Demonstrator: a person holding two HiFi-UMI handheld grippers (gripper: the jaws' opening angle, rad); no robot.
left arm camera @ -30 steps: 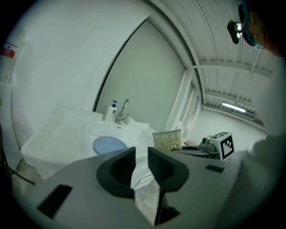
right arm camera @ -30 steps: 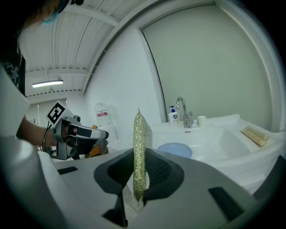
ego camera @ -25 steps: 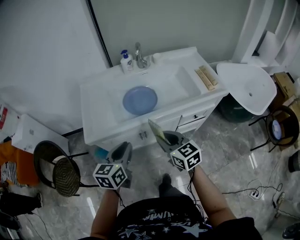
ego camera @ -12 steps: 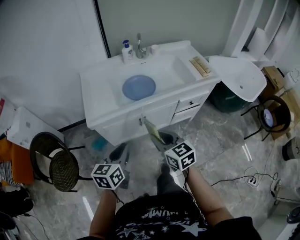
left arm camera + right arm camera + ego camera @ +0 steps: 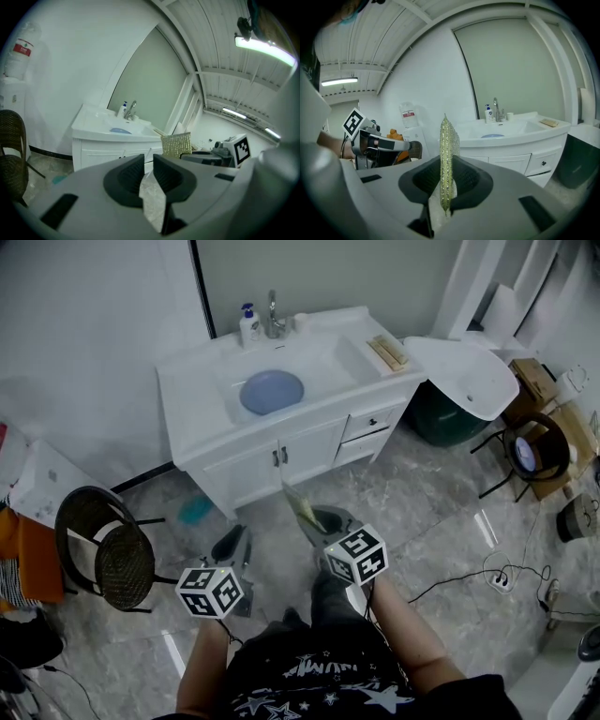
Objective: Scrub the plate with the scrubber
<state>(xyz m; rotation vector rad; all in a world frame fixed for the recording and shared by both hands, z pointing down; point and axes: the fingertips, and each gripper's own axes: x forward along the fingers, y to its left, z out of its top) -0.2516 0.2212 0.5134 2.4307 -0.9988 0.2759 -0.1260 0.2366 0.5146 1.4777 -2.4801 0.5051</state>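
A blue plate point(image 5: 272, 391) lies in the basin of the white vanity point(image 5: 192, 413), far ahead of both grippers. It also shows small in the left gripper view point(image 5: 121, 131) and the right gripper view point(image 5: 491, 136). My right gripper point(image 5: 322, 521) is shut on a gold-green scrubber point(image 5: 302, 506), which stands on edge between its jaws point(image 5: 446, 154). My left gripper point(image 5: 232, 546) hangs over the floor; its jaws stand a narrow gap apart with nothing between them point(image 5: 148, 166). From that side the scrubber point(image 5: 176, 145) shows to the right.
A soap bottle point(image 5: 248, 326) and faucet point(image 5: 273, 315) stand behind the basin; a wooden block point(image 5: 386, 352) lies on the counter's right end. A wicker chair point(image 5: 103, 554) is at left, a white round top point(image 5: 466, 376) at right, cables and a power strip point(image 5: 497, 579) on the floor.
The vanity has slid up and away in the head view, and both grippers now hang farther back from it over the floor. The scrubber stays held.
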